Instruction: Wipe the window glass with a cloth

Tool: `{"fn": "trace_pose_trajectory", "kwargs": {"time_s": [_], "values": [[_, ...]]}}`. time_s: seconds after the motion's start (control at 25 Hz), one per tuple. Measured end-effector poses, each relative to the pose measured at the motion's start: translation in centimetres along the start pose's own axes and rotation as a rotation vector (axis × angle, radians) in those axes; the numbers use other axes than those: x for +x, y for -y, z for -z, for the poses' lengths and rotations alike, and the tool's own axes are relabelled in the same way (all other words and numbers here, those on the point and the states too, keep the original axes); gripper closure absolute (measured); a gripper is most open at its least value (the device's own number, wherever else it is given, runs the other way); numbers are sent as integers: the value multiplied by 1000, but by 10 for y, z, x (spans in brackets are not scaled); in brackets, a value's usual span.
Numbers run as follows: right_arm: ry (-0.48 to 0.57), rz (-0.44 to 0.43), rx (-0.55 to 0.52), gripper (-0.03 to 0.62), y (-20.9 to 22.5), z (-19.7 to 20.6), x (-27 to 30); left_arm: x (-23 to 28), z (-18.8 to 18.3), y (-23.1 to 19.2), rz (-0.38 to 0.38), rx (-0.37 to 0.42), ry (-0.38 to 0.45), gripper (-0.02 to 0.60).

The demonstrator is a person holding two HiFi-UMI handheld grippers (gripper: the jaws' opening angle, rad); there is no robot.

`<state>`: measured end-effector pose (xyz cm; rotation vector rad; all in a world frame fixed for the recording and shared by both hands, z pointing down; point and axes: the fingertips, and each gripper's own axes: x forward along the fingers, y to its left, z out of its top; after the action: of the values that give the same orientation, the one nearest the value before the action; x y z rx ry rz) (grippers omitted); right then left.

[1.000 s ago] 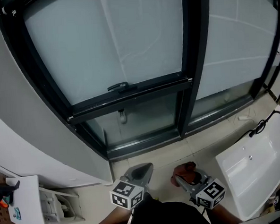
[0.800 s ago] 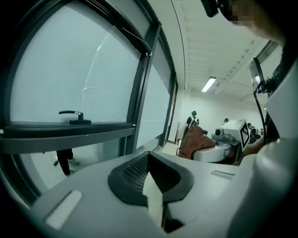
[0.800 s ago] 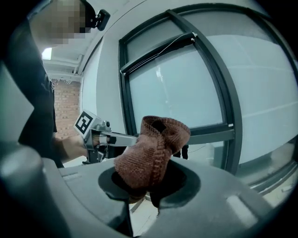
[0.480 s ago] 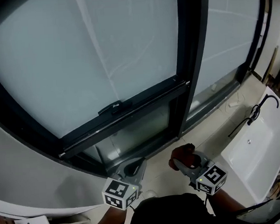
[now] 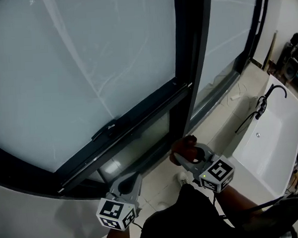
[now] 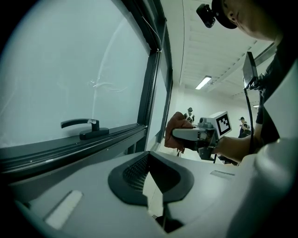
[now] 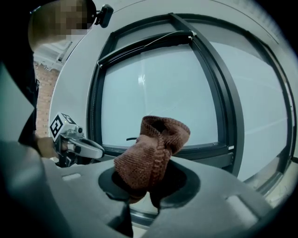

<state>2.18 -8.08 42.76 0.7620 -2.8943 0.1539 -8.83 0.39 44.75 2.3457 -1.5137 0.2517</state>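
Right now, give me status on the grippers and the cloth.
Right gripper shut on brown knitted cloth. Left gripper shut, empty. Cloth not yet on frosted window glass; nothing between.

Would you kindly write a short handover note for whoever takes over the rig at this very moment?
Left gripper: jaws together at the tips, holding nothing, low beside the window frame.
Right gripper: shut on the brown cloth, which is bunched and sticks out past the jaws.
Window glass: directly ahead, handle on the lower frame. The cloth is held low, apart from the pane.
Done: the cloth is gripped and faces the window.
Left: raise the cloth to the glass and wipe. Faint lines mark the pane, and nothing shows that any part has been wiped.
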Motion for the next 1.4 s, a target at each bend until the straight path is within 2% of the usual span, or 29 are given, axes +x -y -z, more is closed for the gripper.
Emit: {"fn": "trace_pose_trajectory", "kwargs": {"time_s": [0.16,0.36,0.56,0.72,0.96,1.24,1.4], "values": [[5,26,-68,496,43,-16,30,8,-8,-12,-26,-11,9,565],[46,125,-155,496,131,-58,70,30,-19,-41,-123,-41,-1,565],[34,189,-167,496,215,-82,114,72,-58,-60,-184,-31,53,565],[28,212,-156,496,263,-91,144,102,-78,-70,-229,-54,78,565],[15,190,-170,496,288,-88,175,132,-85,-75,-272,-78,69,565],[-37,263,-221,496,297,-76,193,131,-67,-82,-234,-79,20,565],[-39,312,-188,496,292,-77,195,116,-69,-89,-203,-56,-13,565]]}}
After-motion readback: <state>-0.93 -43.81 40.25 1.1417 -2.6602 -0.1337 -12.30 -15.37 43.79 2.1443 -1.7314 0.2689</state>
